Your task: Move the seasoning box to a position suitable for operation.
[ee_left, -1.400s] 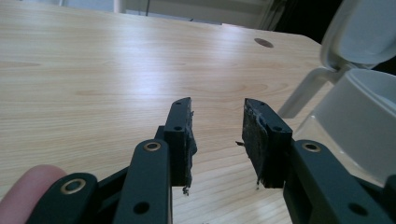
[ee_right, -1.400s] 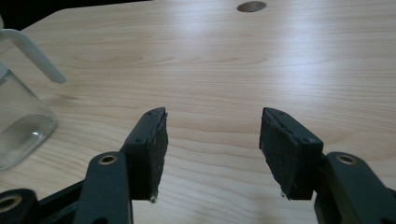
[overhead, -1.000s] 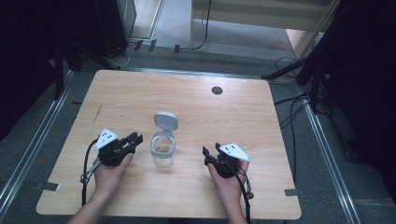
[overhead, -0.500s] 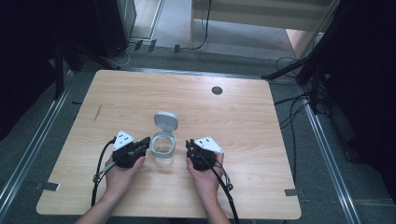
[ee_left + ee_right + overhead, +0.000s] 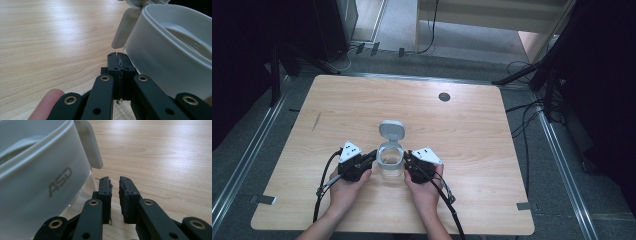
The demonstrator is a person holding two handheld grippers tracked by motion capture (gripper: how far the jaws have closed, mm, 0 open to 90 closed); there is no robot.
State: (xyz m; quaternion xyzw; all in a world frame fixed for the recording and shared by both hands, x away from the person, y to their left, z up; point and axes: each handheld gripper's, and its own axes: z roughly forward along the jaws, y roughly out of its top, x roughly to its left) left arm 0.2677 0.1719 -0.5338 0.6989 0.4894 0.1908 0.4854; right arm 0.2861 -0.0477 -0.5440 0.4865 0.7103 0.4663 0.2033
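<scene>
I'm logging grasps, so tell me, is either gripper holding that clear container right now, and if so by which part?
Nothing is held. The left gripper is shut empty beside the container; the right gripper is slightly open, with nothing between its jaws.

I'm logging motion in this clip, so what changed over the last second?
Both hands moved inward. The left tool and right tool came in from either side and now flank the container, close against its sides. Neither grips it: the left tool's jaws are shut on nothing beside its wall, and the right tool's jaws stand slightly apart. The container and its flipped-open lid stayed put on the table.
</scene>
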